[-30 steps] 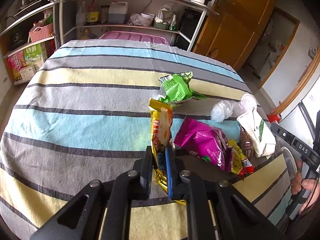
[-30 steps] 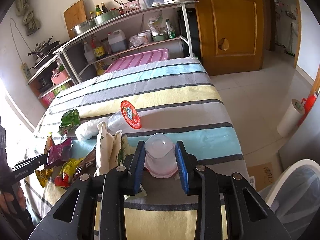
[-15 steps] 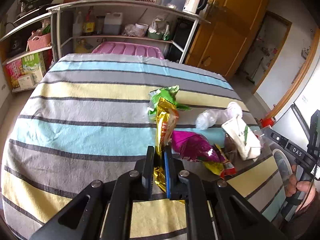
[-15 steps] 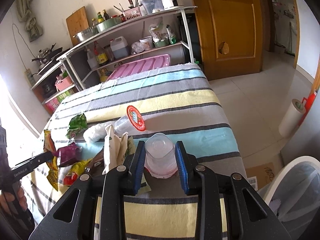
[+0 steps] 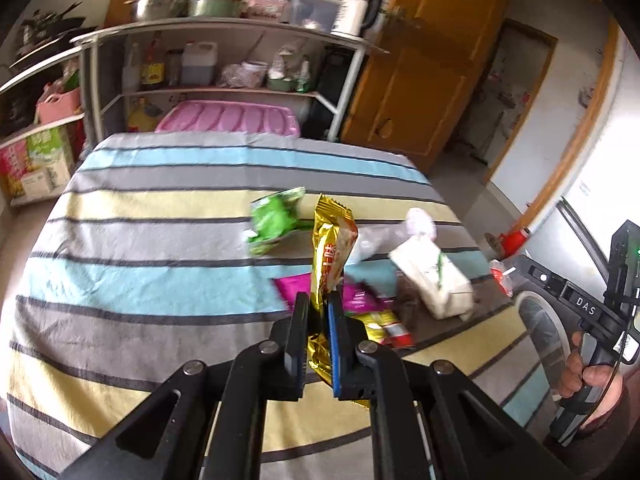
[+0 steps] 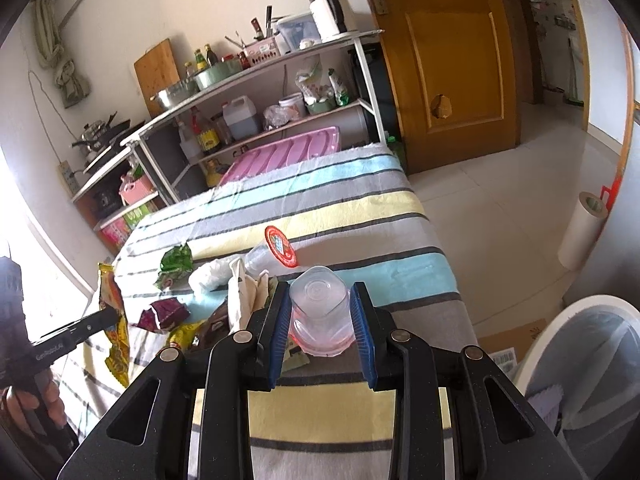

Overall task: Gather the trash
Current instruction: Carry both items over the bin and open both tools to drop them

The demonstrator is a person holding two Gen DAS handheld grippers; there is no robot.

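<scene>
Our left fingers (image 5: 301, 332) are pinched nearly shut on the lower half of a gold snack wrapper (image 5: 331, 252), which stands up from them, lifted clear of the striped worktop (image 5: 160, 240). Our right fingers (image 6: 362, 324) are spread about a cup's width and clamp a clear plastic cup (image 6: 320, 312) by its sides, above the worktop's near right corner. The wrapper is light, thin and floppy, so we judge a grip near its middle keeps it from folding over. The cup is light but crushable and slick, so we should squeeze gently across its wall. Beyond, near the right edge, lie a purple packet (image 6: 164, 314), a white paper bag (image 6: 240, 300) and a green wrapper (image 6: 176, 260). A white bin (image 6: 592, 356) stands off the right corner.
</scene>
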